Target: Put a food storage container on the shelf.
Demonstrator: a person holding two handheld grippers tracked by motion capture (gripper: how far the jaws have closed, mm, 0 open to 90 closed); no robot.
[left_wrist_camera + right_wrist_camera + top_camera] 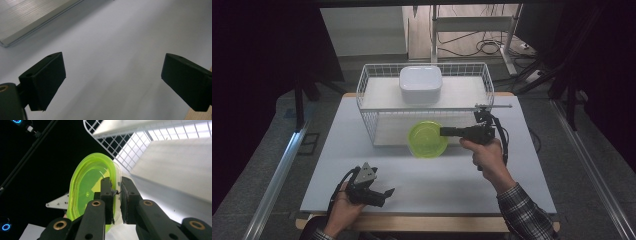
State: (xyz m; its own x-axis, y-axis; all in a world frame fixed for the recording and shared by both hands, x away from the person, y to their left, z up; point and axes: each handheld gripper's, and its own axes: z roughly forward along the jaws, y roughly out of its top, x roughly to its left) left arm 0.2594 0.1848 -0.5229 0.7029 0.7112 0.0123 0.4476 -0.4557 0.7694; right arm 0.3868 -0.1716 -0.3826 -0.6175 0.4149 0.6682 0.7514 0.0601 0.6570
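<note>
my right gripper (443,131) is clamped on the rim of the green bowl (427,139), holding it at the front of the wire basket (367,90). my left gripper (388,192) hangs wide open and empty over the table (412,175), near its front edge.

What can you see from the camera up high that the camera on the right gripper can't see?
Only the high view takes in the white square bowl on the rack's top shelf, the left gripper held open low over the table, and the person's hands.

Only the right gripper view brings you close enough to see the jaws pinching the green bowl's rim, one jaw inside and one outside.

Both share the green bowl, the white wire rack, and the right gripper.
</note>
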